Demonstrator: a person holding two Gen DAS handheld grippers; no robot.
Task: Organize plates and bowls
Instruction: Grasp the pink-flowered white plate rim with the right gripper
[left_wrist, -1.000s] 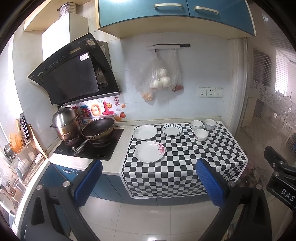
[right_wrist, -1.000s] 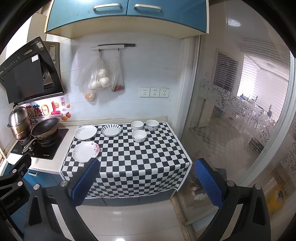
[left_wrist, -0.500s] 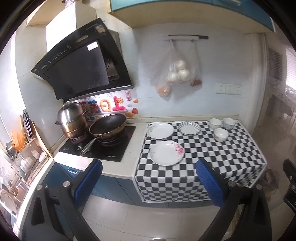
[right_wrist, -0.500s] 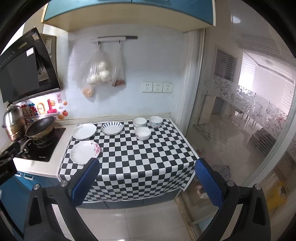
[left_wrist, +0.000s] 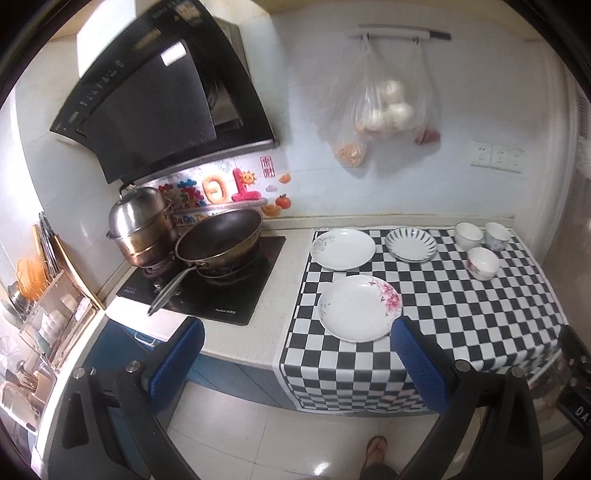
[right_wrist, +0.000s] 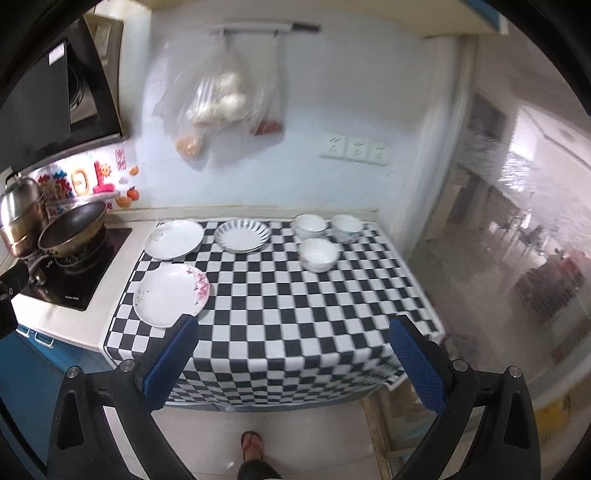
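Left hand-held gripper (left_wrist: 297, 360) and right hand-held gripper (right_wrist: 293, 356): jaws apart, empty | floral plate (left_wrist: 359, 307) nearest you on checkered cloth (right_wrist: 295, 295); bowls (right_wrist: 318, 254) behind it | risk: you snag the cloth, dragging dishes off the bench.

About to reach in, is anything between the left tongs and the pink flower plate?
Nothing visible: the left tongs hang open before the counter edge, and the pink flower plate lies just beyond on the checkered cloth.
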